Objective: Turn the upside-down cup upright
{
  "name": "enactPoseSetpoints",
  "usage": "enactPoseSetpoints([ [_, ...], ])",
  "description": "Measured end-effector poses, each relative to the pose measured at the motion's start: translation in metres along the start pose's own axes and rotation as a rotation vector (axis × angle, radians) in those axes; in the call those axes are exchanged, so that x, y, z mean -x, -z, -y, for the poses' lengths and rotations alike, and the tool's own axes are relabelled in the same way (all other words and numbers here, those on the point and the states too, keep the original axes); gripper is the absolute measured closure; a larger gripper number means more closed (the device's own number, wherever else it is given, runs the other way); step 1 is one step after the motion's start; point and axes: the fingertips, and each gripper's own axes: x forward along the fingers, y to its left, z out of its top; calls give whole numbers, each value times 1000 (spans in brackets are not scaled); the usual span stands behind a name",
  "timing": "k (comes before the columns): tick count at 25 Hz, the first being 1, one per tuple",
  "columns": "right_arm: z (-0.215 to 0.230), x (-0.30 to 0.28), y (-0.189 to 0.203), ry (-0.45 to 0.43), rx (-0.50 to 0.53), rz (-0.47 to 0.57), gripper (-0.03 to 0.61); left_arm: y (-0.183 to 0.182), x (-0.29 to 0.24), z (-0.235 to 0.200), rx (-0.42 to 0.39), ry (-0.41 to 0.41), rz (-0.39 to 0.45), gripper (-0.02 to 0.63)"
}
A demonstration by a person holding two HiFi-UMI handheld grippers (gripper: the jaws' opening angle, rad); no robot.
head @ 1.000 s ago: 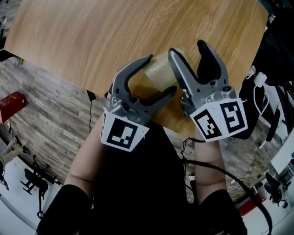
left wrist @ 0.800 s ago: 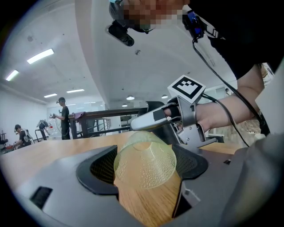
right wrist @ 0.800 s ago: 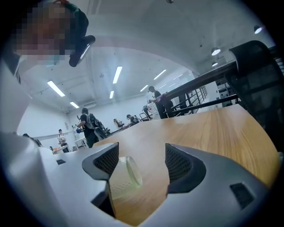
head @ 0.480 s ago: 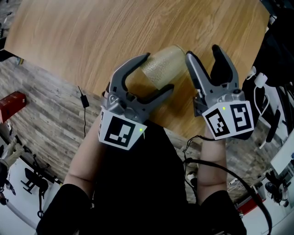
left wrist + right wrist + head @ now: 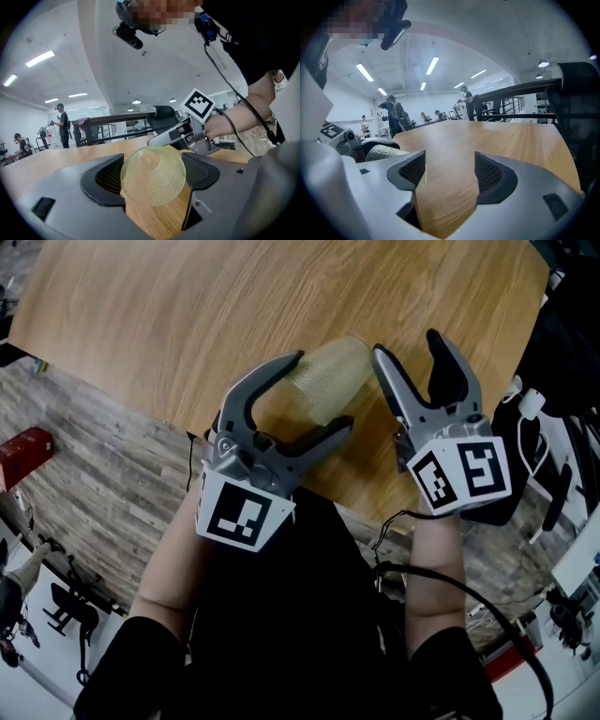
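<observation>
Left tongs (image 5: 323, 392) gape wide around the translucent yellow-green dimpled plastic cup (image 5: 152, 176), tilted on the wooden bench (image 5: 187, 306). Right tongs (image 5: 450, 171) are spread and empty, just beside it. Best to close gently mid-wall, since thin plastic slips, then roll the rim upward.

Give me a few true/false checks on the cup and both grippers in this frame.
1. The cup sits between the left gripper's jaws, which stand apart on either side of it. True.
2. The right gripper has the cup. False: its jaws stand apart with only bare table between them.
3. The cup stands upright, mouth up. False: the left gripper view shows its closed base, no open mouth.
4. In the head view, the right gripper is to the right of the cup. True.
</observation>
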Motion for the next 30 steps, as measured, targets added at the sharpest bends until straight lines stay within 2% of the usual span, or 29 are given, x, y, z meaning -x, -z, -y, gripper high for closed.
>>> enactPoseSetpoints([
  [2,-5,0,0,-65,91,-15,253,4,0,0,4,12,-19,218],
  [3,-10,1,0,-117,174,-27,253,5,1,0,9,17,-26,218],
  [5,-26,7,3,-237,418,-79,253,6,4,-3,15,21,-34,218],
  [7,-37,16,24,-337,726,-222,253,6,4,-6,23,24,-40,218],
  [9,-43,21,45,-408,976,-350,253,6,1,-7,36,32,-48,218],
  [12,-54,22,57,-504,1160,-401,253,5,-6,-3,45,51,-64,218],
  [15,-65,16,57,-539,1258,-384,252,2,-10,2,49,78,-63,218],
  [24,-91,-7,60,-588,1370,-327,252,-3,-12,10,60,123,-79,218],
  [27,-94,-8,59,-579,1374,-291,252,-4,-10,11,47,120,-70,218],
  [30,-98,-10,57,-585,1303,-236,253,-11,-7,9,7,99,-31,216],
])
